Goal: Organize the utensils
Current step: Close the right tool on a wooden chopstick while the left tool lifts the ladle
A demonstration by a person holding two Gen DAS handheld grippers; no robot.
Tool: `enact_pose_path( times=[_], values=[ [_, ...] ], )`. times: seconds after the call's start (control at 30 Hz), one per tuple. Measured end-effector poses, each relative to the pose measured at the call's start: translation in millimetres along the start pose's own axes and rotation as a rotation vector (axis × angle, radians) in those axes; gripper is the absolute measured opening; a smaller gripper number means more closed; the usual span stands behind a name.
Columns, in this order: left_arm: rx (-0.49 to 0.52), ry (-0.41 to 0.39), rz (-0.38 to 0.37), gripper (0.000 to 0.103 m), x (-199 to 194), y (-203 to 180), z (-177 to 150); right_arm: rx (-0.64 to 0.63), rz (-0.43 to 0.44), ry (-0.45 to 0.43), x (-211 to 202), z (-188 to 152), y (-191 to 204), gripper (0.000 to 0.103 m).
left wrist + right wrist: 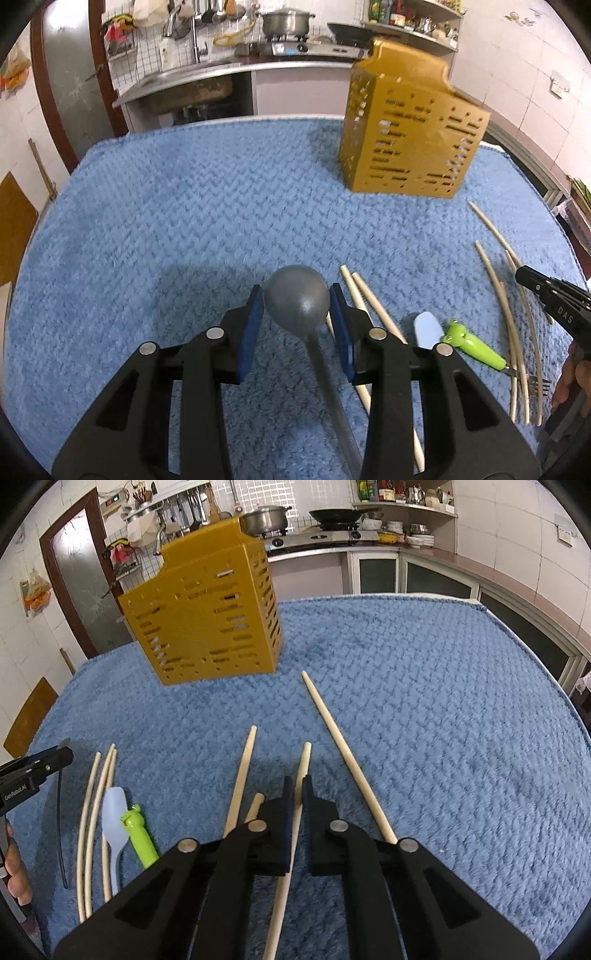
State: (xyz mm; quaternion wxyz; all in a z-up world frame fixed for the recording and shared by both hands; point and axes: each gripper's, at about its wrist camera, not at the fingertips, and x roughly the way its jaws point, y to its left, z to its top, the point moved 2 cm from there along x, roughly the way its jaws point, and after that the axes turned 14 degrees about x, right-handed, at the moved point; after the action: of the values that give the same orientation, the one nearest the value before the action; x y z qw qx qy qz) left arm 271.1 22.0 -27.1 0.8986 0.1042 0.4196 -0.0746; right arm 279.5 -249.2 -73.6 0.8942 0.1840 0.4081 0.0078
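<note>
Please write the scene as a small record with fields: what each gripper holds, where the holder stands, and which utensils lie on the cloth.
left gripper: closed on the grey ladle, pads on both sides of its bowl
right gripper: shut on one chopstick
utensil holder: yellow, slotted, upright at the far side of the blue cloth
loose on the cloth: several chopsticks, green frog-handled fork, pale blue spoon
inside of the holder: hidden in both views
</note>
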Motion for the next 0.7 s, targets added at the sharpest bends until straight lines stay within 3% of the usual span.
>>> enact_pose_path(
  times=[0.23,0.7],
  values=[
    [0.020,-0.063,-0.007,0.035,-21,-5,7,0.005,0.046,-0.047,-16,2,6,0.004],
    [0.083,-0.231,0.000,0.035,-58,-21,36,0.012,0.106,-0.298,-78,24,15,0.004]
  ],
)
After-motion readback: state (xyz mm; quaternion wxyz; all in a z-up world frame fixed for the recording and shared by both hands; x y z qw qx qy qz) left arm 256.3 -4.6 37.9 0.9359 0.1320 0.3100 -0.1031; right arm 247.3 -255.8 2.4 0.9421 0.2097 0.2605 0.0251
